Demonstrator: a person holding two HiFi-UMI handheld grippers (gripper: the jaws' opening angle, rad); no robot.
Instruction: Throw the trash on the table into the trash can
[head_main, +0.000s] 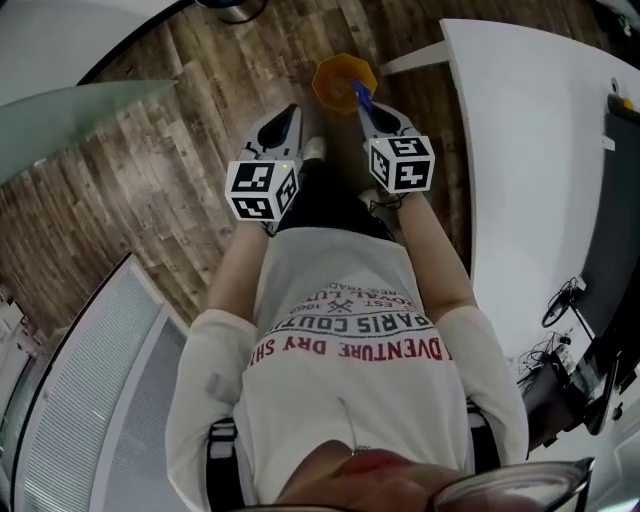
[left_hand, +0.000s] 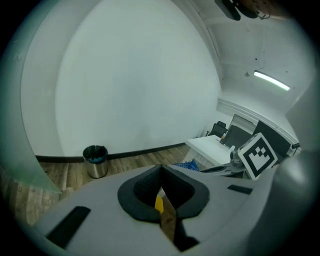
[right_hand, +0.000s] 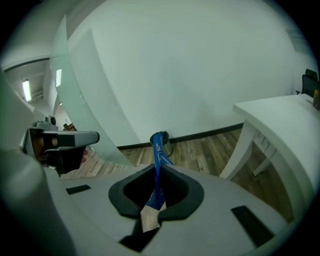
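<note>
A blue wrapper (right_hand: 158, 146) is clamped in the right gripper (right_hand: 156, 165); the left gripper (left_hand: 162, 168) is held closed.

Both arms out front: left forearm (head_main: 232, 262) and right forearm (head_main: 432, 255) roughly parallel. Left gripper (head_main: 288, 118) and right gripper (head_main: 368, 105) side by side, apart, angled down. Left fingers (left_hand: 145, 187) together at tips. Right fingers (right_hand: 177, 187) clamped on blue wrapper (right_hand: 158, 155), strip poking past tips.
</note>
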